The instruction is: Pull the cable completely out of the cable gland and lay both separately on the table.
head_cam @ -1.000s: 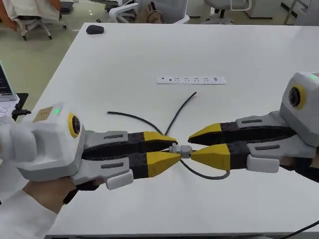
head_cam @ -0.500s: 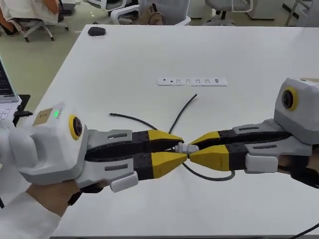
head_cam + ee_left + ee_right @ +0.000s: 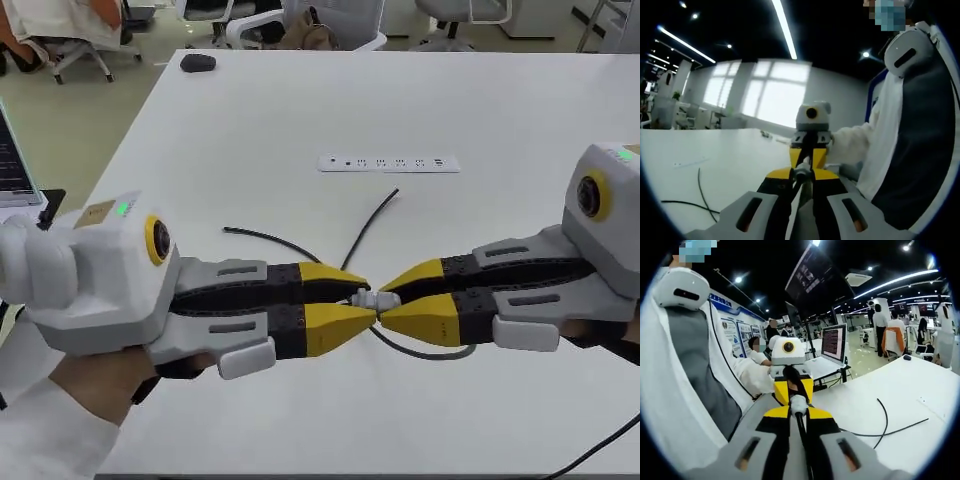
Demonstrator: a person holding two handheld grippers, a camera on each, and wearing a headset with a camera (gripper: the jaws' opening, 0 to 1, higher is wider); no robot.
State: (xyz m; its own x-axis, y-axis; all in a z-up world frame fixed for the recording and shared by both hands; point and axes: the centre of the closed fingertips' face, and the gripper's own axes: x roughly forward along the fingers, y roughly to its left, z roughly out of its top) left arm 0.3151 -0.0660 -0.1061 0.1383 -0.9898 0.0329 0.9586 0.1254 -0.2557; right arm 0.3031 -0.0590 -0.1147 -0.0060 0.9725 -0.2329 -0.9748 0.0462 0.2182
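Left claw point(image 3: 364, 301): I read it as clamped on the cable gland point(image 3: 372, 297). Its yellow tips close over the grey fitting from the left.
Right claw point(image 3: 386, 300): I read it as closed on the cable point(image 3: 420, 352), just beside the gland. In the right gripper view the black cable runs back between the two jaws from the pale gland at their tips.
Claw alignment: The two claws meet tip to tip, nearly in one line, over the front part of the tabletop point(image 3: 300, 110).
Cable gland: It is held between the two sets of tips. I cannot tell whether it clears the tabletop.
Cable: It is threaded in the gland and not pulled out. One stretch loops out on the tabletop below the right claw. Two more stretches run off behind the claws, one toward the far side and one to the left, and they cross just behind the left claw's tips.
Power strip point(image 3: 390, 163): It is white and lies flat on the tabletop, just beyond the cable's far end and well apart from the claws.
Mouse point(image 3: 197, 62): It is dark and sits near the far left corner of the tabletop.
Left hand point(image 3: 100, 385): It grips the left tool from below, and a white sleeve shows at the wrist.
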